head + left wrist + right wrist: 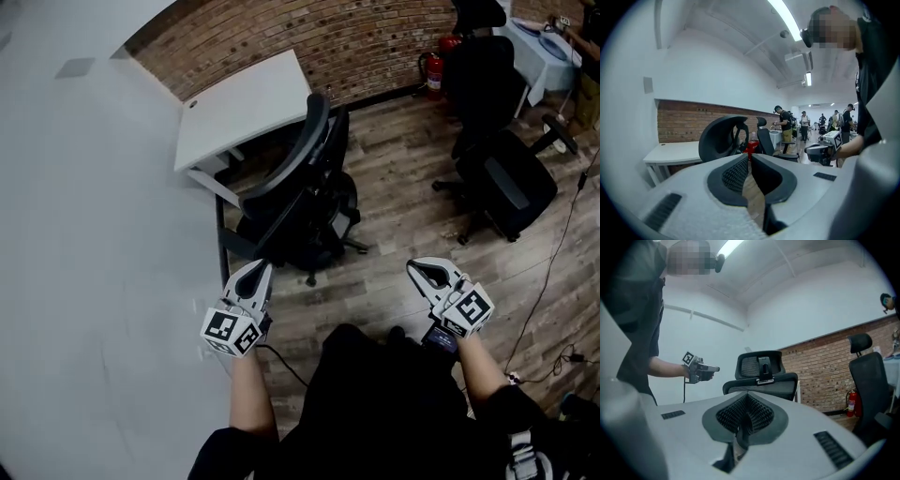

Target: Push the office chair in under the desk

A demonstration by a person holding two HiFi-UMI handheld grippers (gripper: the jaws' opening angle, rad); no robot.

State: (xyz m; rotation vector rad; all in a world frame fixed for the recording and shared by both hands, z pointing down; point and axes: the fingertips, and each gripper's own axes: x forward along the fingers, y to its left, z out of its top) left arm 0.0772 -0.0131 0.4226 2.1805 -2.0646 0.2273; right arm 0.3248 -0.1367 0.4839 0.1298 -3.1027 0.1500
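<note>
Both tongs are pressed together on nothing. The left gripper [253, 274] and the right gripper [427, 274] hover near the person, apart from the office chair [300, 202]. It stands further off, backrest towards them, at the white desk's [239, 108] right edge. On its wheeled base it should roll easily. Push the stiff backrest rim with the 2 closed tips, not the yielding mesh.

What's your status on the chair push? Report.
Left gripper and right gripper both shut, empty, short of the office chair. Office chair beside the white desk, untouched. Other black chair off right, apart.
</note>
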